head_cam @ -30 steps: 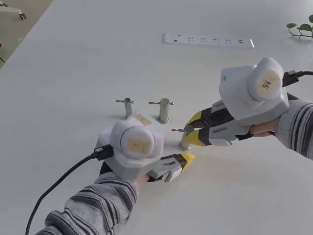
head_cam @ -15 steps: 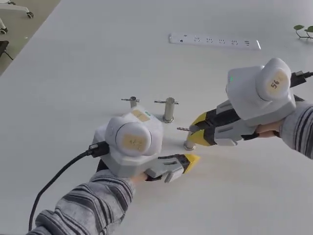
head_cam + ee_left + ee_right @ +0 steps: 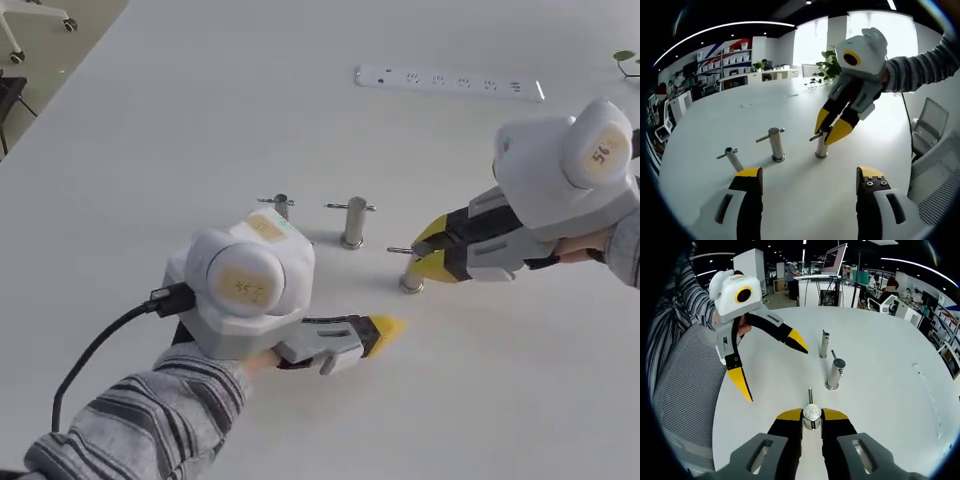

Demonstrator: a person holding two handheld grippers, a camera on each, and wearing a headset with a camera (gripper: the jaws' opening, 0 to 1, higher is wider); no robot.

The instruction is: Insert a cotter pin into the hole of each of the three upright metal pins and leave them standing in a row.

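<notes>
Three upright metal pins stand in a row on the white table: far pin (image 3: pixel 281 206), middle pin (image 3: pixel 353 224), near pin (image 3: pixel 411 281). A thin cotter pin crosses the top of each. My right gripper (image 3: pixel 429 251) is shut around the near pin's top (image 3: pixel 811 414), and that cotter pin's tip (image 3: pixel 810 395) pokes out ahead of the jaws. My left gripper (image 3: pixel 384 326) hovers open a little in front of the row, holding nothing. Its own view shows the far pin (image 3: pixel 732 159), middle pin (image 3: pixel 775 145), near pin (image 3: pixel 822 146) and the right gripper (image 3: pixel 832 131).
A white power strip (image 3: pixel 450 82) lies at the far side of the table (image 3: pixel 200 110). A black cable (image 3: pixel 95 350) trails from the left gripper. Grey chairs (image 3: pixel 932 150) stand beside the table. The left gripper (image 3: pixel 771 364) hangs open to the left of the pins.
The head camera has shifted. My left gripper has drawn back slightly to the left, away from the near pin. The right gripper stays shut on that pin's top.
</notes>
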